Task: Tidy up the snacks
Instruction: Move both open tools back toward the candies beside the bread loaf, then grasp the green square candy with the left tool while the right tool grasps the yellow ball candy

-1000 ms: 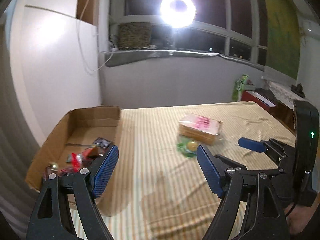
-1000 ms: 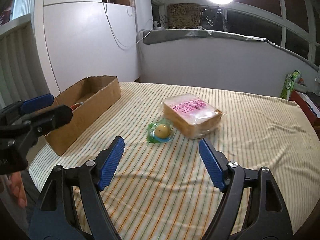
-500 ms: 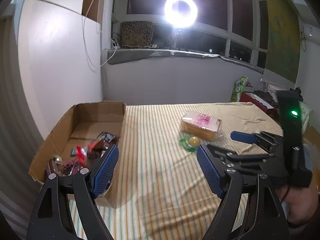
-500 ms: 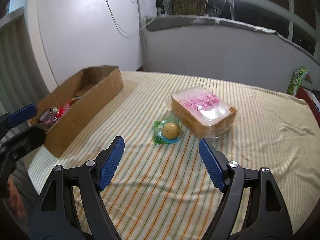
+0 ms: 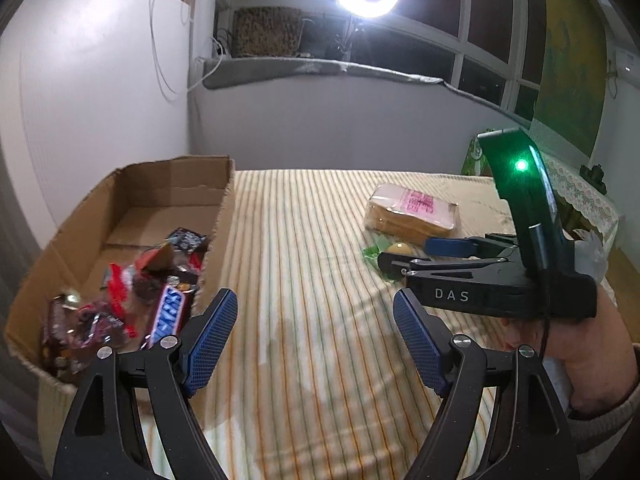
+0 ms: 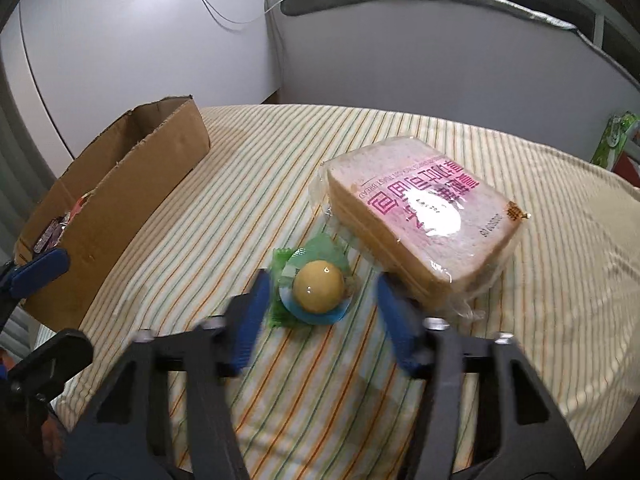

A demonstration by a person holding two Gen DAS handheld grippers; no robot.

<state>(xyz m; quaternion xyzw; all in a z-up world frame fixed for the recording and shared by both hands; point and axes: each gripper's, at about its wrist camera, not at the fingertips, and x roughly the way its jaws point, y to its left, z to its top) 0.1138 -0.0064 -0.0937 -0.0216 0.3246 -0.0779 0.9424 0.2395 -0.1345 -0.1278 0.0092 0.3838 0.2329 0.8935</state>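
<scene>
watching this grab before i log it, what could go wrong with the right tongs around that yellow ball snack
The right tongs are closing around the ball snack, pads not yet touching it.
1. Its round, glossy top could squirt out.
2. The right pad sits beside the bread pack and may catch its plastic wrap.
3. The pads may pinch only the green wrapper.

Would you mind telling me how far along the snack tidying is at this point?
Done: several wrapped chocolate bars already lie in the cardboard box. In hand: the right gripper is closing around the green-wrapped jelly cup, its pads not yet pressing it. Left: that cup and the bagged bread are on the striped tablecloth. The left gripper is open and empty.
</scene>
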